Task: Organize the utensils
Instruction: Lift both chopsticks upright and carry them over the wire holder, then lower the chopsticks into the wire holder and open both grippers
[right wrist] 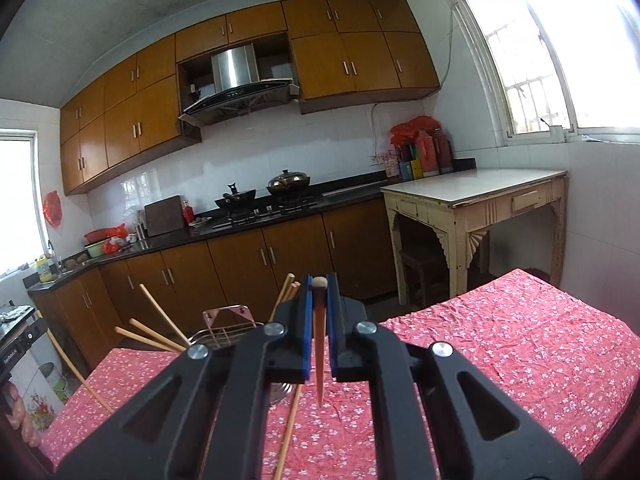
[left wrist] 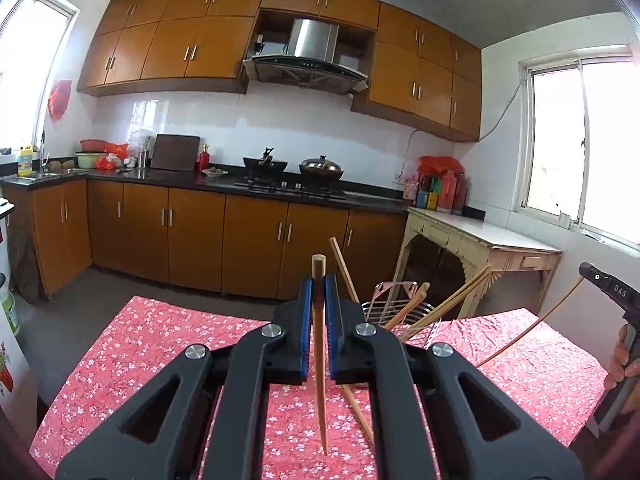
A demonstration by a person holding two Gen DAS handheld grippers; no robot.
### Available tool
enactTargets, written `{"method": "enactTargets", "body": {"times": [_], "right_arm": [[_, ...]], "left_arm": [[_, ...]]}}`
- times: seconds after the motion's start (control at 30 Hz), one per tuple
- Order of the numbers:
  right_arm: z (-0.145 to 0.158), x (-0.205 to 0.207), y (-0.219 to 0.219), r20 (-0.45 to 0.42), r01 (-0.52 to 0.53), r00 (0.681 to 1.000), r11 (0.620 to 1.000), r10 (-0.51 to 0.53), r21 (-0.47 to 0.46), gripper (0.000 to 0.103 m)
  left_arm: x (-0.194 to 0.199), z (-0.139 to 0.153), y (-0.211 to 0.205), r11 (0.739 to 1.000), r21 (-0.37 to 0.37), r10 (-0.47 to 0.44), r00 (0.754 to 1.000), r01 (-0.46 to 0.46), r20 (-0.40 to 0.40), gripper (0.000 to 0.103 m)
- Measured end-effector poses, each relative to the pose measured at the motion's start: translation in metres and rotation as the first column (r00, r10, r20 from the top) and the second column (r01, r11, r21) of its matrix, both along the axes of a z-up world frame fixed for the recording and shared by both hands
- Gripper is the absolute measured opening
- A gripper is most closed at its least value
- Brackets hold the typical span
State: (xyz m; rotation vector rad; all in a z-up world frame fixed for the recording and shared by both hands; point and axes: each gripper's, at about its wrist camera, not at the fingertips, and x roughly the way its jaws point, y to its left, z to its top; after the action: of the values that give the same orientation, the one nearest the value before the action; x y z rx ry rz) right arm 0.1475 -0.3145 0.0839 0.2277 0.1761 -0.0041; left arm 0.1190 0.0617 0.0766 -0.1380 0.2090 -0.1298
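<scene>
My left gripper [left wrist: 319, 286] is shut on a wooden chopstick [left wrist: 319, 360] that stands nearly upright between its blue pads [left wrist: 306, 300], tip down over the table. A second chopstick [left wrist: 345, 270] slants behind the right finger; what bears it I cannot tell. Beyond stands a wire utensil rack [left wrist: 394, 304] with several chopsticks in it. At the right edge a hand [left wrist: 622, 360] holds my right gripper [left wrist: 590, 274], a thin chopstick [left wrist: 520, 338] slanting down from it. In the right wrist view my right gripper [right wrist: 319, 285] is shut on a chopstick [right wrist: 319, 360]; the rack [right wrist: 226, 330] stands left of it.
The table wears a red floral cloth [left wrist: 168, 344]. One chopstick [right wrist: 289, 432] slants over the cloth under the right gripper. Behind are brown cabinets, a black counter with two pots [left wrist: 320, 168] on the stove, and a cream side table [right wrist: 472, 196] under the window.
</scene>
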Motion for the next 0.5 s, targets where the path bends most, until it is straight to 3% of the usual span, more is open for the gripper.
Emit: {"method": "enactTargets", "body": {"times": [0.17, 0.5], "right_arm": [[0.012, -0.004, 0.005, 0.016, -0.048, 0.999, 0.999, 0.047, 0.020, 0.007], [0.054, 0.007, 0.033, 0.114, -0.116, 0.987, 0.993, 0.114, 0.008, 0.007]], "left_arm": [[-0.003, 0.016, -0.003, 1.000, 0.008, 0.017, 0.999, -0.018, 0.051, 0.007], [0.021, 0.087, -0.016, 0.994, -0.038, 0.113, 0.972, -0.107, 0.207, 0.007]]}}
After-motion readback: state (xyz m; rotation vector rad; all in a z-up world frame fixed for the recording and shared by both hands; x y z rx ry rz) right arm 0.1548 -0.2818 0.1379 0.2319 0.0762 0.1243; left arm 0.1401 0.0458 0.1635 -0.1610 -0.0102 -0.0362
